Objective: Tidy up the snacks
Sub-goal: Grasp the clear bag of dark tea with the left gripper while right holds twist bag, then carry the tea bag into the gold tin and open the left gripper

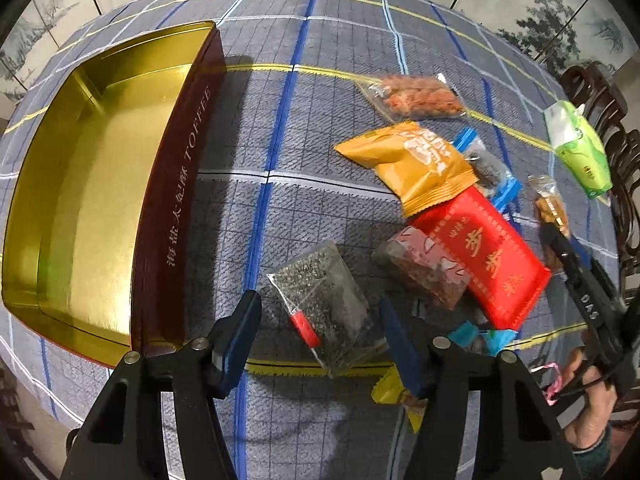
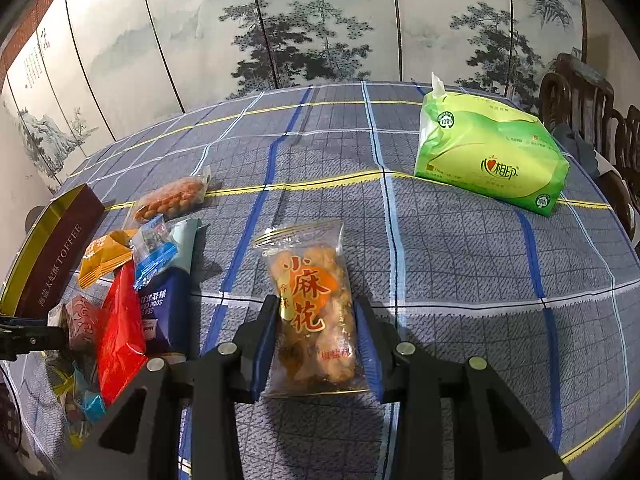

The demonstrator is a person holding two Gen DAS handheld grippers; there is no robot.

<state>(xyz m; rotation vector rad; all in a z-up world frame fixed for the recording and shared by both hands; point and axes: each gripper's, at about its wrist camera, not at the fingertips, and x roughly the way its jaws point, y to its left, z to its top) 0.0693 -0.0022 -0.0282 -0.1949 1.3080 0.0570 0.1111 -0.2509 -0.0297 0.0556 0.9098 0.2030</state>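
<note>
Both tongs at snack packets, toffee tin open and empty.

I see my right gripper [image 2: 316, 344] clamped on the fried-twist packet [image 2: 310, 308], lifted just right of the snack pile [image 2: 120, 300]. My left gripper [image 1: 316, 334] stands over the clear sesame packet [image 1: 324, 304] near the gold-lined tin [image 1: 80, 184]; its jaws straddle it, pads apart from it. Green tissue pack [image 2: 488, 156] lies well beyond the pile.

A folding screen [image 2: 320, 28] painted with misty mountains and dark pine trees stands behind the counter [image 2: 460, 264], which wears a grey-blue plaid cloth with blue, white and yellow lines. Dark carved wooden chairs [image 2: 580, 92] sit at the right edge.
</note>
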